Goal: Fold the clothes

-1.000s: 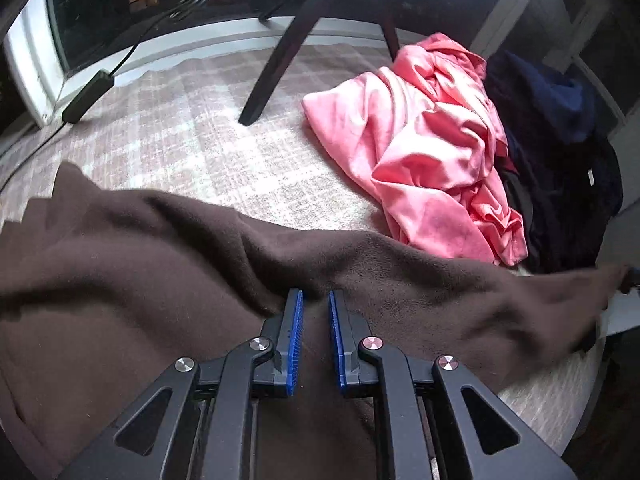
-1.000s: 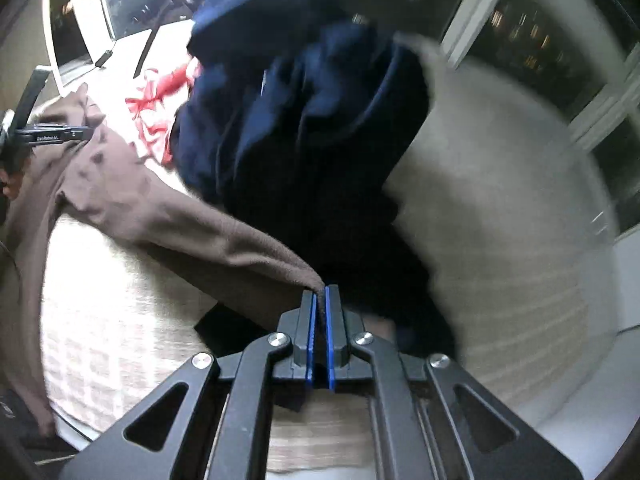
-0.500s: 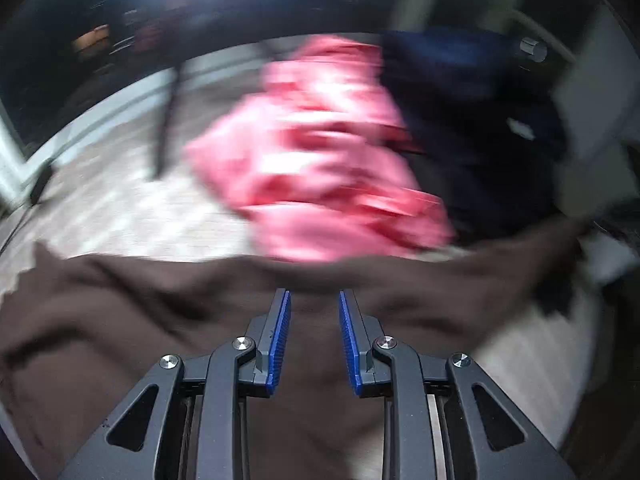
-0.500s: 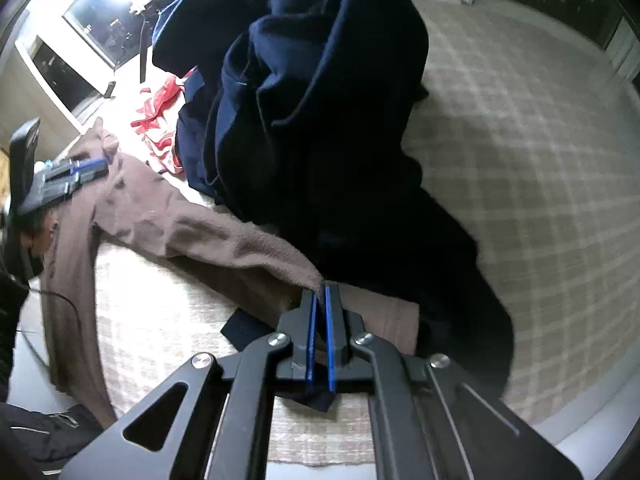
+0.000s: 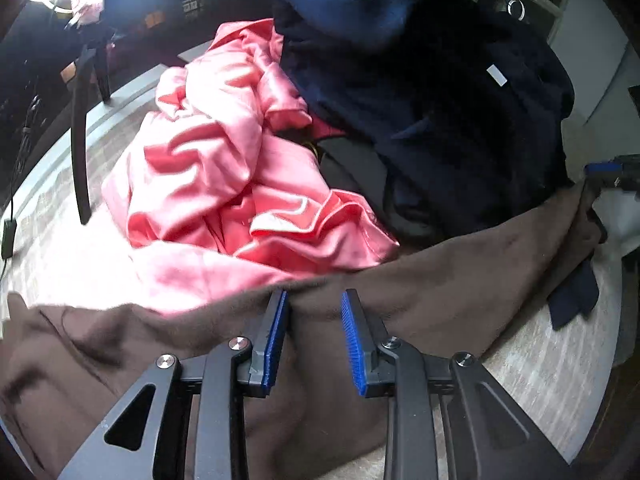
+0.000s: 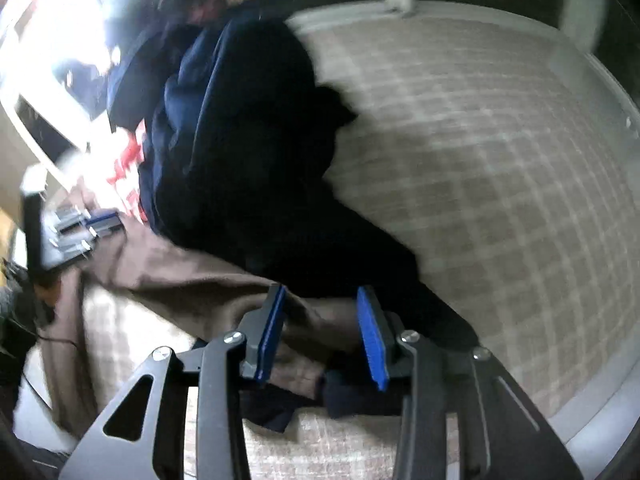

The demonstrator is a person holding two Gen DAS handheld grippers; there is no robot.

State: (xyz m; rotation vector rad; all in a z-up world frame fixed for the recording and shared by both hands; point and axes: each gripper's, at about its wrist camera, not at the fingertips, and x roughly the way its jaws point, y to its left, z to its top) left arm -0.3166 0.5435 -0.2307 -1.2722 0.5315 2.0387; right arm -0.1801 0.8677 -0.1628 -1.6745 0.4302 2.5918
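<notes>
A brown garment (image 5: pixel 440 280) lies stretched across the checked surface (image 5: pixel 560 360), in front of a pink garment (image 5: pixel 224 168) and a navy pile (image 5: pixel 440 100). My left gripper (image 5: pixel 315 294) hovers over the brown cloth's upper edge with its jaws apart, and the pads do not press on the fabric. My right gripper (image 6: pixel 320 290) is opening. The brown garment's (image 6: pixel 180 276) end lies loose between its pads, beside the navy pile (image 6: pixel 248 140). Each gripper shows small in the other's view: the right gripper (image 5: pixel 604 170) and the left gripper (image 6: pixel 88 224).
A dark slanted furniture leg (image 5: pixel 78 152) stands on the surface at the left, with a black cable and adapter (image 5: pixel 8 236) near the left edge. A small navy scrap (image 5: pixel 572 300) lies by the brown cloth's right end. Bare checked cover (image 6: pixel 480 160) spreads right of the pile.
The right gripper was shut on the brown garment's end and now stands apart from it. The left jaws have widened, and its view has swung right toward the pink and navy clothes.
</notes>
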